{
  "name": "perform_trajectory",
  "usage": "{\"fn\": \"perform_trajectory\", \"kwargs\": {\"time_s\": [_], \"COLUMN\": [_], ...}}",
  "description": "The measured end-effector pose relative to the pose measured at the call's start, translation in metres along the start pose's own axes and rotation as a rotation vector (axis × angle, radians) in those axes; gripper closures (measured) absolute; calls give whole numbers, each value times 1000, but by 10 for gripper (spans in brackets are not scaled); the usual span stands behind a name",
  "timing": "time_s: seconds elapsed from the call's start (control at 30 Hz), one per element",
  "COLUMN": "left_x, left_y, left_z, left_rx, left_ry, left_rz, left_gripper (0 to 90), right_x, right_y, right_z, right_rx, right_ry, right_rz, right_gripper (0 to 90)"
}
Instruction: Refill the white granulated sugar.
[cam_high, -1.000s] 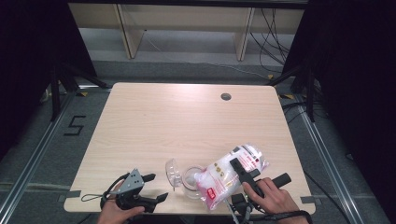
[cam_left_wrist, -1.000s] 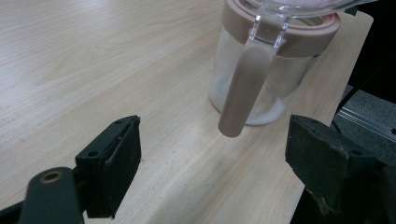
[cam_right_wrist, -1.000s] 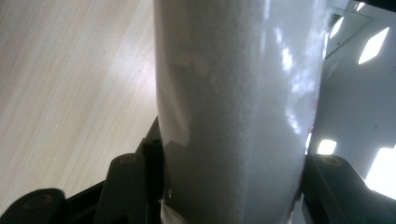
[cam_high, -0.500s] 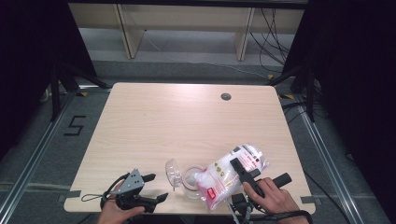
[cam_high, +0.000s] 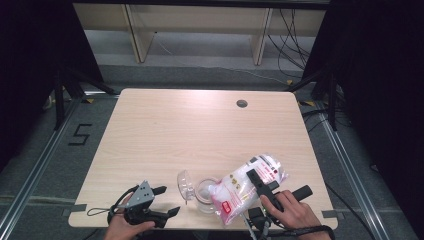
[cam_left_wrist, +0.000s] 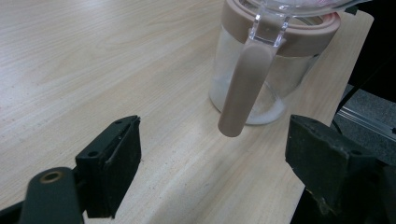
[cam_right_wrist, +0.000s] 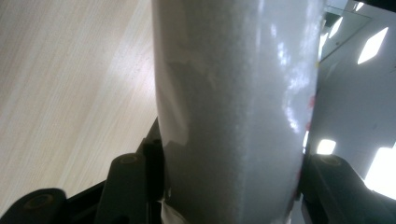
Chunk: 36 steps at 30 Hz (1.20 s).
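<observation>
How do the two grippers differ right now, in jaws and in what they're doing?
The left gripper has its jaws wide apart and holds nothing; the right gripper is clamped on the bag of white grains. The left one sits low by the table's near edge, facing the jar; the right one tilts the bag over the jar's open mouth. Both are hand-held.

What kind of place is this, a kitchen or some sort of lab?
Most likely a lab or recording studio, not a kitchen: the bare wooden table stands between black curtains, loose cables trail across the floor behind it, and a "5" marking is taped on the floor.
</observation>
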<state>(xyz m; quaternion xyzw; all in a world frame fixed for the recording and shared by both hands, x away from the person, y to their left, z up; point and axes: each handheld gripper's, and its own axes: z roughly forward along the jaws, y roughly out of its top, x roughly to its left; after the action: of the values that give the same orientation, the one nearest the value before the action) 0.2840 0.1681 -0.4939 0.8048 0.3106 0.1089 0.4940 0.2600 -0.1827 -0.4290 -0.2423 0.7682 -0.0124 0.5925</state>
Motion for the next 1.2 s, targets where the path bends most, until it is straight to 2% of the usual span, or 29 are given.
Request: {"fn": "perform_trajectory", "kwargs": {"time_s": [0.07, 0.2, 0.27, 0.37, 0.43, 0.67, 0.73, 0.77, 0.8, 0.87, 0.9, 1.2], "left_x": [0, 0, 0, 0, 0, 0, 0, 1, 1, 0, 0, 0], "left_y": [0, 0, 0, 0, 0, 0, 0, 1, 0, 0, 0, 1], "left_z": [0, 0, 0, 0, 0, 0, -1, -1, -1, -1, -1, -1], "left_rx": [0, 0, 0, 0, 0, 0, 1, 3, 2, 3, 5, 3], "left_ry": [0, 1, 2, 2, 2, 2, 2, 2, 2, 9, 7, 11], "left_rz": [-1, -2, -5, -4, -4, -4, 9, 15, 14, 3, 6, 8], "left_gripper": [183, 183, 183, 183, 183, 183, 183, 183, 183, 183, 183, 183], "right_x": [1, -1, 0, -1, 0, -3, -4, -4, -2, -4, -2, -2], "right_y": [0, -1, 0, -1, 0, -1, -1, -1, -1, -1, -1, -1], "right_z": [0, 0, -1, -1, -1, -1, -1, -1, -2, -1, -2, -3], "right_rx": [6, 0, 3, 0, 7, -4, -4, -4, 5, -6, 9, 6], "right_ry": [5, -2, -3, -4, -6, -12, -12, -11, -5, -11, -2, -5], "right_rz": [16, -12, -3, -15, 0, -32, -36, -34, -13, -35, -10, -11], "right_gripper": [522, 522, 522, 523, 523, 523, 523, 523, 524, 524, 525, 526]}}
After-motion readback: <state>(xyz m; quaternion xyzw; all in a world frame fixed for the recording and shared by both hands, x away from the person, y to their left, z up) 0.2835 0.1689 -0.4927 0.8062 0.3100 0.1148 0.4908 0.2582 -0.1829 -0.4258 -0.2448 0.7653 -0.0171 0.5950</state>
